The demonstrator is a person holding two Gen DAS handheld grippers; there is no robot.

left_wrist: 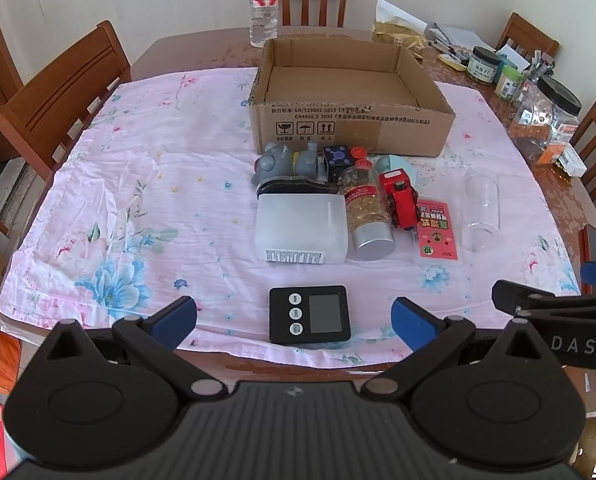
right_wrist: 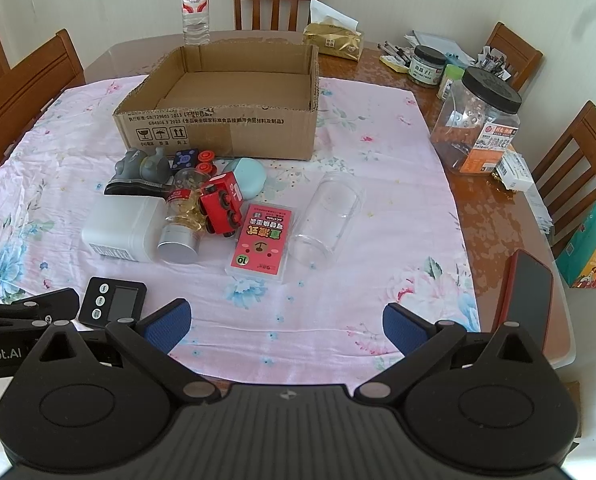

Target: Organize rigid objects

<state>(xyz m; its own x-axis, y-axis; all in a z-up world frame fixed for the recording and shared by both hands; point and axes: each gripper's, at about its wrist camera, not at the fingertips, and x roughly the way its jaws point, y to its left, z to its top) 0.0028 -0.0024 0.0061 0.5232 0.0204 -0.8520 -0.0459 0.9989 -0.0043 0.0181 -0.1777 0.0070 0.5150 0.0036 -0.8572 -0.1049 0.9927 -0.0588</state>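
Both grippers hang above the near edge of the table, fingers spread wide and gripping nothing. The left gripper has blue ribbed pads on black hinged arms, and the flat black digital timer, a rounded square with three round buttons and a grey screen, lies on the cloth between its fingers in the left wrist view. The right gripper, built the same way, hovers over bare cloth just right of the timer.

A thin pink floral cloth, slightly creased, covers most of the glossy wooden table. On its far half sits an open corrugated cardboard box, shallow and empty, with printed handling symbols on its near wall.

The loose rigid objects cluster just in front of the box: a grey rubbery figure, a dark cube with purple markings, a frosted white plastic tub lying on its side, a clear bottle of amber capsules with a red cap and metal base, a glossy red toy train leaning against it, a pale blue rounded case, and a flat pink card pack. A clear cylindrical jar lies on its side beside the pack
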